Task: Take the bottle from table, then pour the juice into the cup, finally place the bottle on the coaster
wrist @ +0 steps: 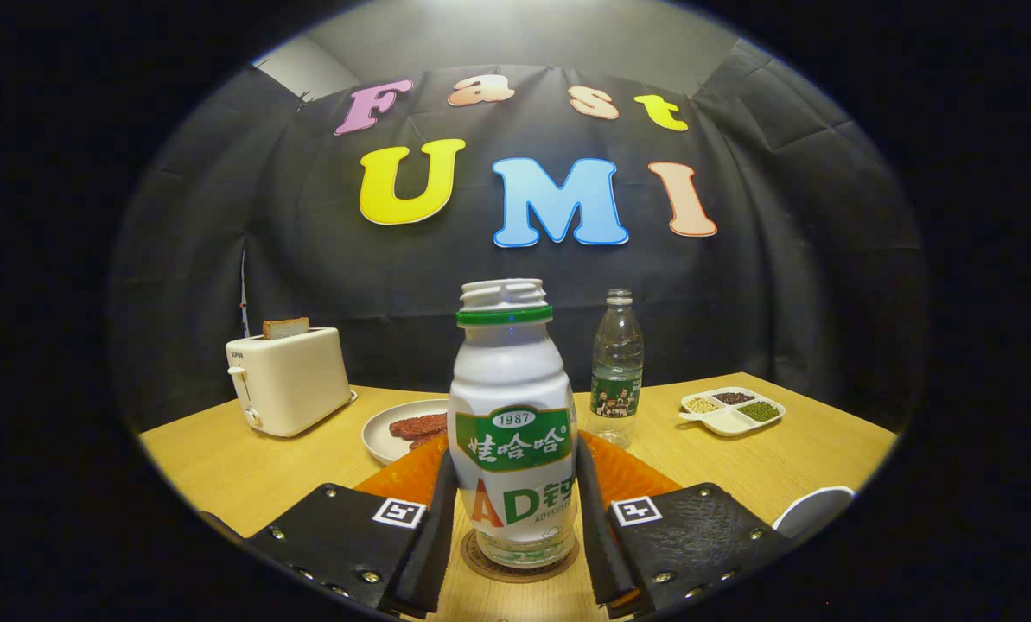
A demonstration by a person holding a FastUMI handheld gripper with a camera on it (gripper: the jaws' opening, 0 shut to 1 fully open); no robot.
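I had the bottle (513, 423) standing upright between my fingers, its base set down on the round coaster (519, 560), which peeked out as a dark ring under the clear bottom. My gripper (515, 518) sat around the lower body of the bottle with both fingers (440, 518) lying along its sides; they looked to be touching it, though I could not tell whether they were pressing or had begun to let go. The cap was off and the neck open, and the bottle looked largely empty through its clear foot, so I judged the pouring done and this the placing step, close to the end of the job. I kept the grip low so the bottle would stand square on the coaster rather than tip. A white curved rim (813, 510) beside my right finger may have been the cup, but too little of it showed to be sure. Just beyond the bottle lay an orange mat (627, 475); farther off on the wooden table (221, 466) were a plate of meat strips (403, 428), a toaster (289, 380) with a slice in it, a clear water bottle (616, 363) and a divided tray of beans (731, 409), all well apart from my work
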